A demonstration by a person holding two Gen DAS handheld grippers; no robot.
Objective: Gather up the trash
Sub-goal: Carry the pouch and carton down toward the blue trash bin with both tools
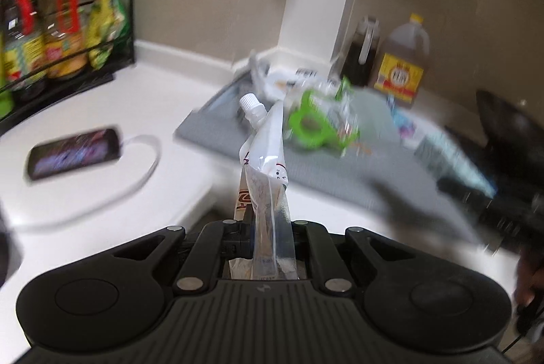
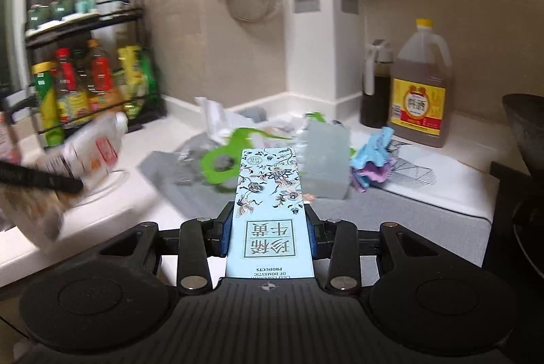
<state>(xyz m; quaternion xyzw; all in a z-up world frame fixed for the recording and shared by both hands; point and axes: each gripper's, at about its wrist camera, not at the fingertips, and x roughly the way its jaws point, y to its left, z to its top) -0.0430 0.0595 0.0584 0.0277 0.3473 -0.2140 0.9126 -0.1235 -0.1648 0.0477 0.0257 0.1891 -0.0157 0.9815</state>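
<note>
White surface with grey mat, litter heaped mid-frame. Left tool clamped tight on spouted pouch. Right tool grips pale blue floral carton, jaws partway apart.

Both your views are evenly lit by soft indoor light, with no harsh glare on the white bench. In your left wrist view motion blur smears the bottles, the phone and the green plastic, while the pouch stays sharp. Your right wrist view keeps the box crisp; its left edge streaks. Fisheye bends both frames' edges.
</note>
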